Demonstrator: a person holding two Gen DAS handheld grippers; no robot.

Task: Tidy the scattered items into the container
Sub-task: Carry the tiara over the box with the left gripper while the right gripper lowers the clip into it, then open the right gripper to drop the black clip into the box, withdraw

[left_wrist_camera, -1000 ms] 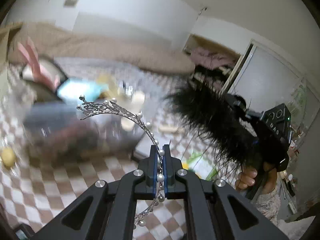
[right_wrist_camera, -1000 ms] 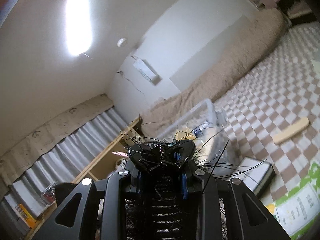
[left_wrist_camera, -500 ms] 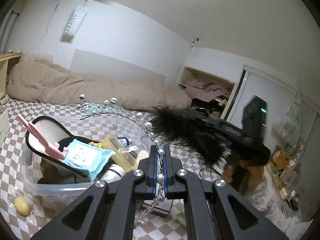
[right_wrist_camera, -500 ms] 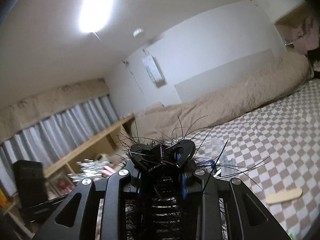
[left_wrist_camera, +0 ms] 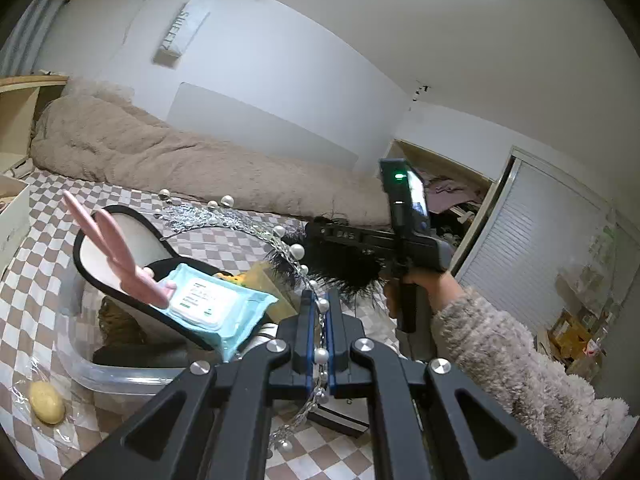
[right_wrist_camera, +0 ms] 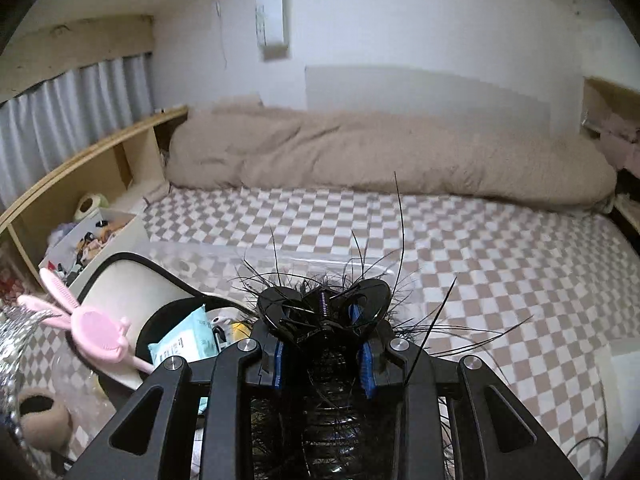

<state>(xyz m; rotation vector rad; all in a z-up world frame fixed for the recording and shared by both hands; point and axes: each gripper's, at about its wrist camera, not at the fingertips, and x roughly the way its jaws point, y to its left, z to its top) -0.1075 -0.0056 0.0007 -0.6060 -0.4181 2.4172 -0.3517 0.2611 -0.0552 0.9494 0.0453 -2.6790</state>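
Note:
My left gripper [left_wrist_camera: 319,312] is shut on a silver pearl tiara [left_wrist_camera: 224,220], which arches up and left over a clear plastic container [left_wrist_camera: 80,364]. The container holds a pink bunny comb [left_wrist_camera: 108,248], a blue wipes pack [left_wrist_camera: 212,304] and a black-rimmed mirror [left_wrist_camera: 124,240]. My right gripper [right_wrist_camera: 322,346] is shut on a black feathered hair claw clip [right_wrist_camera: 324,312] and hovers at the container's right side; it shows in the left wrist view [left_wrist_camera: 400,240]. The comb [right_wrist_camera: 96,332] and wipes [right_wrist_camera: 180,344] also show in the right wrist view.
The container sits on a checkered bed sheet [right_wrist_camera: 460,248] with a beige duvet [right_wrist_camera: 380,160] at the back. A wrapped yellow ball [left_wrist_camera: 46,402] lies left of the container. A flat black-edged box [left_wrist_camera: 344,420] lies under my left gripper. A wooden shelf [right_wrist_camera: 80,184] stands far left.
Both grippers have swung toward the container. The right gripper with the feathered clip has tilted down from facing the ceiling and wall to facing the bed and container. Both grips are unchanged.

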